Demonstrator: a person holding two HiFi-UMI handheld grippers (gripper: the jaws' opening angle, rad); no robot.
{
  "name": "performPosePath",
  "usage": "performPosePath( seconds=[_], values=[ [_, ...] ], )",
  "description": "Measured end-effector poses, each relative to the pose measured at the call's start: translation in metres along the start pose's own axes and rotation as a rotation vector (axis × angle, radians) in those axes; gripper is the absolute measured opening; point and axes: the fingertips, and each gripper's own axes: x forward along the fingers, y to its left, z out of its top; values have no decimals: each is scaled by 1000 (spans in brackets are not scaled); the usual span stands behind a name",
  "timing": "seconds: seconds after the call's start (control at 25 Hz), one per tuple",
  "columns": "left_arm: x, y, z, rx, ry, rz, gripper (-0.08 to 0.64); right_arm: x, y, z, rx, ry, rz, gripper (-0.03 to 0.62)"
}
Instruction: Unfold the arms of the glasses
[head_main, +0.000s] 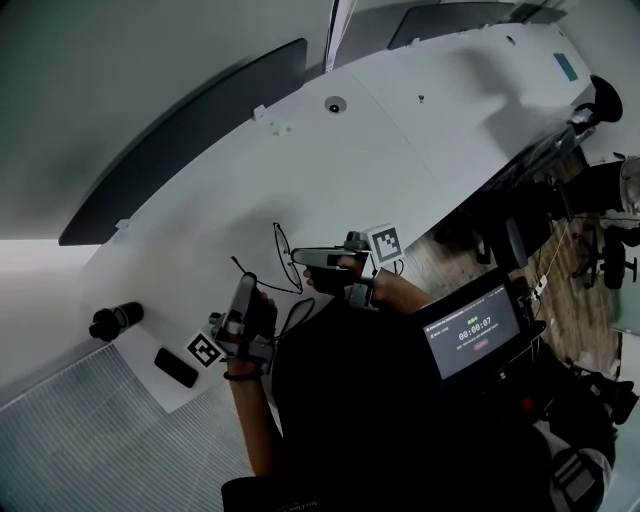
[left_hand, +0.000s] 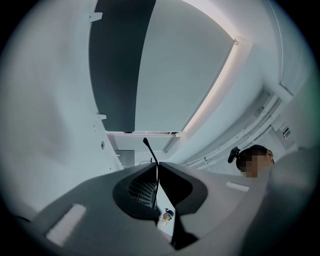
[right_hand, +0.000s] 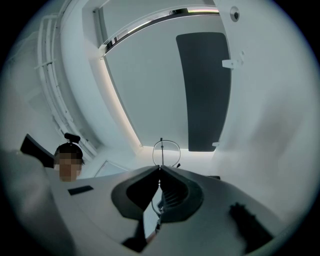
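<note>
In the head view, your torso and forearms cover the near edge of the table (head_main: 400, 130). The glasses (head_main: 283, 250) show only as thin dark wire, and where the frame meets the right gripper (head_main: 297, 259) is too fine to make out. The left gripper (head_main: 246, 283) merges with your dark hand, so its tips can't be told apart. The screen (head_main: 472, 333) text is too small to read, and the dark object (head_main: 115, 320) at the table's left end is too small to name.

In the left gripper view, the jaws hide most of the arm (left_hand: 150, 151). In the right gripper view, they cover the lower lens rim (right_hand: 166, 141), and a blurred dark patch (right_hand: 247, 220) lies on the right jaw.
</note>
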Motion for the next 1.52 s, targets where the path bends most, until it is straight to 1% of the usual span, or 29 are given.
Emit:
performPosePath(
  seconds=[0.44, 1.16, 1.52],
  values=[
    [-2, -1, 3, 9, -10, 5, 21, -6, -3, 11, 9, -63, -8, 11],
    [-7, 0, 1, 13, -16, 13, 21, -12, -8, 16, 18, -96, -16, 11],
    [-12, 2, -1, 0, -27, 24, 21, -14, -10, 20, 26, -124, -18, 11]
  ],
)
